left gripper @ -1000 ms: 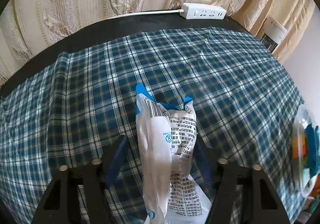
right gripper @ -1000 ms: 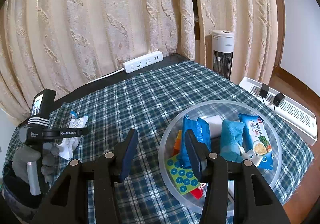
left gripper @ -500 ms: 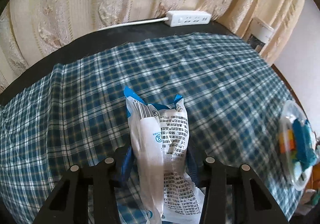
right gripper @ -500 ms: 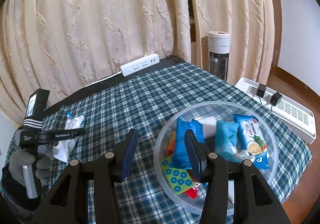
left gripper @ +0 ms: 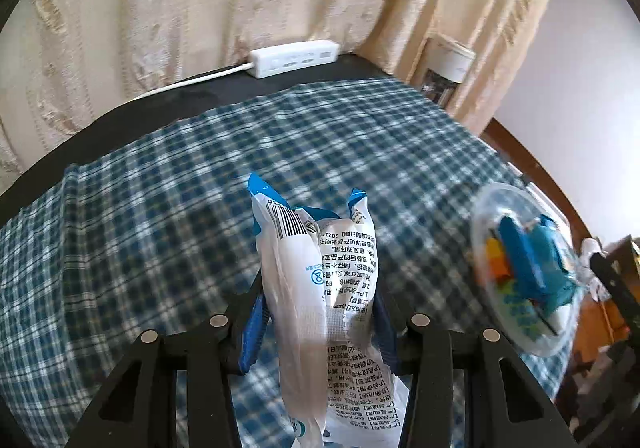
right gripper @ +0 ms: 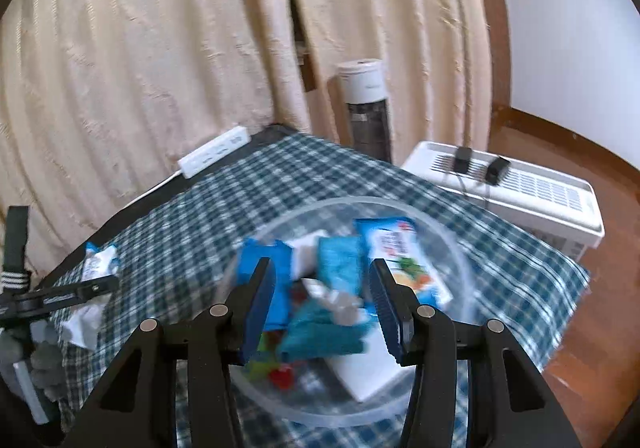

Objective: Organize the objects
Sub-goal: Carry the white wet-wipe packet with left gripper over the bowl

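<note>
My left gripper [left gripper: 320,324] is shut on a white and blue snack packet [left gripper: 320,288], its blue pads pressing both sides, and holds it off the plaid tablecloth [left gripper: 160,208]. The right wrist view shows that packet [right gripper: 96,264] at the far left, in the left gripper [right gripper: 80,288], which a gloved hand [right gripper: 44,364] holds. A clear plastic bowl [right gripper: 400,204] holds several blue packets and small colourful items. My right gripper [right gripper: 320,312] hovers over the bowl's near side, jaws apart with nothing between them. The bowl [left gripper: 480,208] lies to the right of the held packet.
A white power strip [left gripper: 294,58] lies on the dark table edge by the cream curtain [right gripper: 160,48]. A tower heater [right gripper: 366,108] and a white flat appliance [right gripper: 512,184] stand on the floor beyond the table's right side.
My left gripper closed on the packet and lifted it, swinging toward the bowl. My right gripper moved right, and the bowl now sits straight under its fingers.
</note>
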`<action>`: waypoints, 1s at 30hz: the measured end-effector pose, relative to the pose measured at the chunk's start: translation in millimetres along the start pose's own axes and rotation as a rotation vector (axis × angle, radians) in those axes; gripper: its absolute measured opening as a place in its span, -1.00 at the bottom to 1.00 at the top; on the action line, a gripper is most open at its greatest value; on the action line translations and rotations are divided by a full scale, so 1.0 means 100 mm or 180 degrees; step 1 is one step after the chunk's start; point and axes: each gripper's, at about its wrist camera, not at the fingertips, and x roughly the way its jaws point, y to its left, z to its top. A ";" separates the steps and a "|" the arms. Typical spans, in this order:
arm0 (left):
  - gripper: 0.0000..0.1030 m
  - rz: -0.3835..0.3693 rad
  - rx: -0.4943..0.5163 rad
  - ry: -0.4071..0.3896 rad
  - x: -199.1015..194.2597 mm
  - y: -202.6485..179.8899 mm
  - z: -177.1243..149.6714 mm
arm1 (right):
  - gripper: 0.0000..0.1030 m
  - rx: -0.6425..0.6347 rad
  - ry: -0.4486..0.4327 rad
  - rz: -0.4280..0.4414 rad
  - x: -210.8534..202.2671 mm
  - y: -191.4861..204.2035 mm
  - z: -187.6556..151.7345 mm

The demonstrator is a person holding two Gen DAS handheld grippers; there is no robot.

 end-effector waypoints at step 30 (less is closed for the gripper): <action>-0.05 -0.0607 0.0552 0.0238 0.31 -1.79 0.26 | 0.07 0.0429 -0.0138 -0.0020 0.13 -1.03 -0.06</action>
